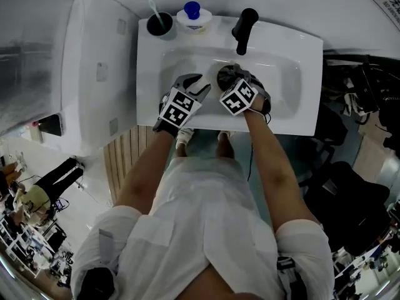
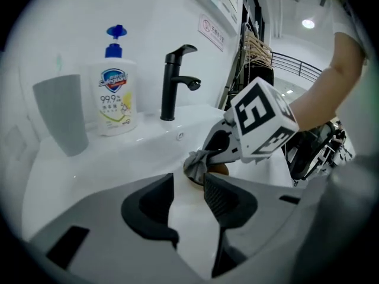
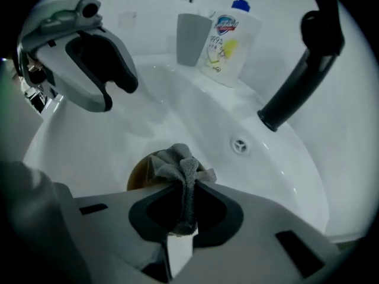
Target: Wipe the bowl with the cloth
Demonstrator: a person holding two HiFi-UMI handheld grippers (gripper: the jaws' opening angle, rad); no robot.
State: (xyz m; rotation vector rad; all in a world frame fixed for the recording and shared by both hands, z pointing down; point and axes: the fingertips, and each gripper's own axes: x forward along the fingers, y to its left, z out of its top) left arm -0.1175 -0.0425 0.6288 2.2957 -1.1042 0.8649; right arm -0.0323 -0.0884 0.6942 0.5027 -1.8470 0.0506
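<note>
Here, the right claw (image 3: 183, 189) is closed on the cloth (image 3: 177, 164). A grey fold of it is pinched between the two jaws, and the rest stands as a crumpled bunch just in front of the tips. Directly under this bunch, touching it, lies the bowl (image 3: 137, 175), brown in colour. Only a part of its rim shows at the left side of the cloth; the rest is covered. The bowl sits on the bottom of the white sink (image 3: 284, 176).

To the left of the right claw, and near it, is the left claw (image 2: 188, 182). Its jaws stand apart and nothing is between them. In the left gripper view only the white sink shows in the gap, and the cloth and the bowl lie just beyond its tips.

Beyond the right claw, on the far wall of the sink, there is a small round overflow hole (image 3: 240, 145). Farther, and to the right, the black faucet (image 3: 296, 81) rises from the surface behind the basin. Far ahead of the claw, on the same surface, a soap bottle (image 3: 228, 43) with a blue pump stands upright. A grey cup (image 3: 190, 39) stands just beside it, at its left.
</note>
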